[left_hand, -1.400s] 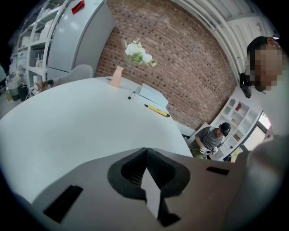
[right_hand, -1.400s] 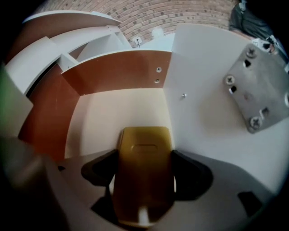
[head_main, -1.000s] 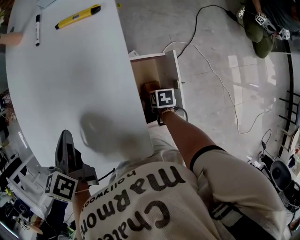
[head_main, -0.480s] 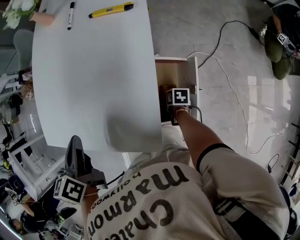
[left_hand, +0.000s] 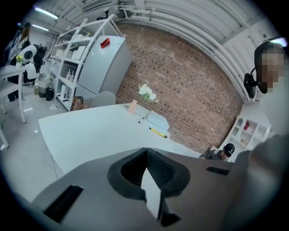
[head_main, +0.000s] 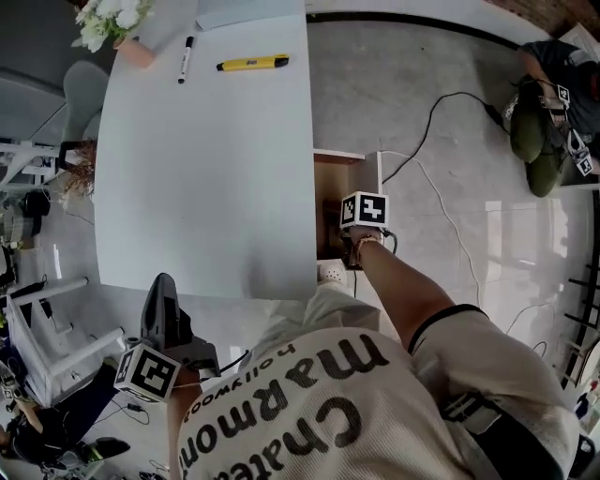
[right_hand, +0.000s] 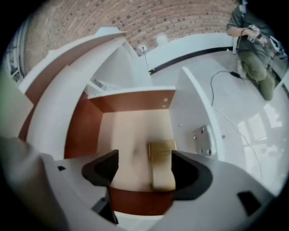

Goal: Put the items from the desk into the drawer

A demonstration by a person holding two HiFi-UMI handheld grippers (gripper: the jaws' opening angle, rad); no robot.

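Observation:
A yellow utility knife and a black marker lie at the far end of the white desk. The drawer stands open at the desk's right side. A tan box lies flat on its floor. My right gripper hangs open above that box without touching it, under its marker cube. Its jaws have just closed slightly and hold nothing. My left gripper is shut and empty near the desk's near edge. In the left gripper view the left gripper points across the desk toward the knife.
A pink vase of white flowers and a sheet of paper sit at the desk's far end. A person crouches on the floor at the top right. A cable trails past the drawer. White shelving stands to the left.
The head view has pulled back, so more of the desk's far end shows. My right gripper has risen above the drawer. My left gripper has lifted beside the desk's near edge.

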